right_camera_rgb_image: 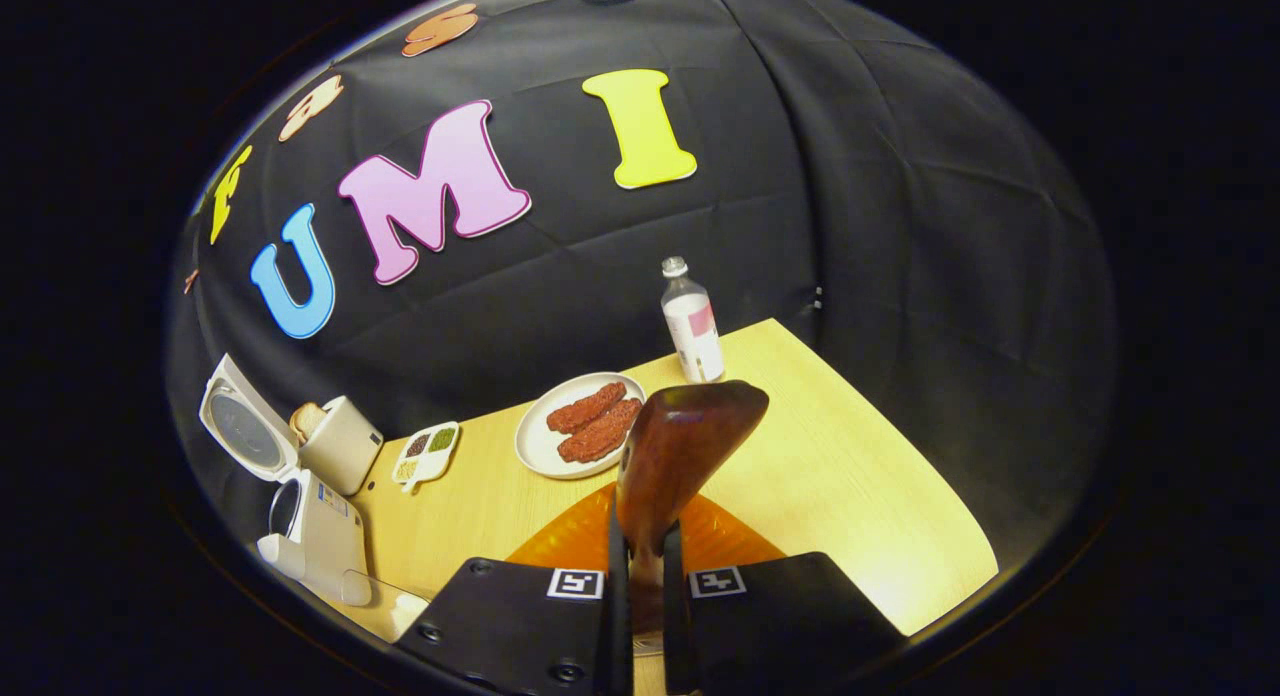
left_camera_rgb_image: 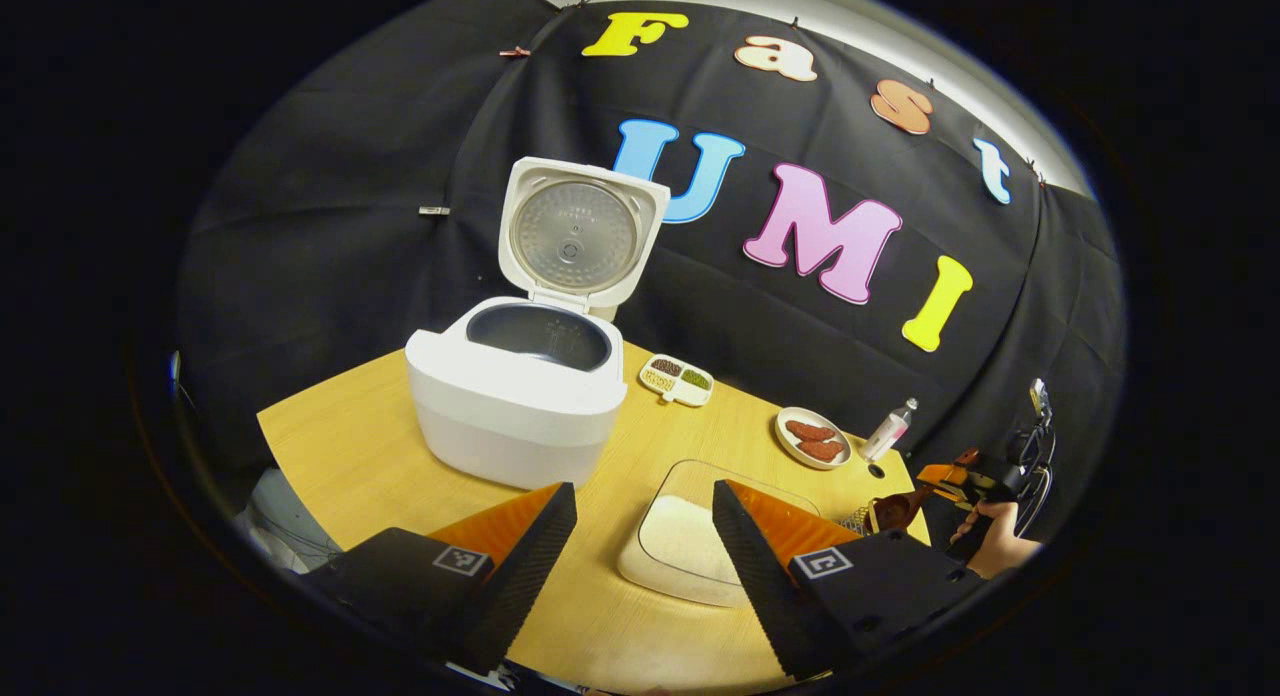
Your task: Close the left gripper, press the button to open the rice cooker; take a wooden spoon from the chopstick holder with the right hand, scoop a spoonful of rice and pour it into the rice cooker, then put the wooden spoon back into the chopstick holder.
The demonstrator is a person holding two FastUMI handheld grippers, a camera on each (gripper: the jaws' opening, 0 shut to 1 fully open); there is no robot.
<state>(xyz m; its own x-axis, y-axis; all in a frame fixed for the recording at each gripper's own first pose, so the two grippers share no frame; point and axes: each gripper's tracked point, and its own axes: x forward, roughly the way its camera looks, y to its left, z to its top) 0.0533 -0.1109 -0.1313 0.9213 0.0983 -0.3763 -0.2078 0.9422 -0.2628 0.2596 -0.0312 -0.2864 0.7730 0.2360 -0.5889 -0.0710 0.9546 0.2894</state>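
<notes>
The white rice cooker (left_camera_rgb_image: 520,406) stands on the wooden table (left_camera_rgb_image: 330,436) with its lid (left_camera_rgb_image: 578,234) raised and the dark inner pot showing. My left gripper (left_camera_rgb_image: 643,491) hangs open in front of it, above a clear container of white rice (left_camera_rgb_image: 672,548), holding nothing. At the far right a hand (left_camera_rgb_image: 992,541) holds my right gripper (left_camera_rgb_image: 975,488) with the wooden spoon (left_camera_rgb_image: 893,511) beside a wire chopstick holder (left_camera_rgb_image: 856,522). In the right gripper view my right gripper (right_camera_rgb_image: 643,546) is shut on the handle of the wooden spoon (right_camera_rgb_image: 690,436), its bowl pointing forward. The open rice cooker (right_camera_rgb_image: 312,526) sits far left.
A small divided dish of beans (left_camera_rgb_image: 677,379), a white plate with red pieces (left_camera_rgb_image: 813,438) and a small bottle (left_camera_rgb_image: 888,431) stand along the back of the table. A white toaster-like box (right_camera_rgb_image: 342,442) stands behind the cooker. The table's right edge (right_camera_rgb_image: 930,496) is near.
</notes>
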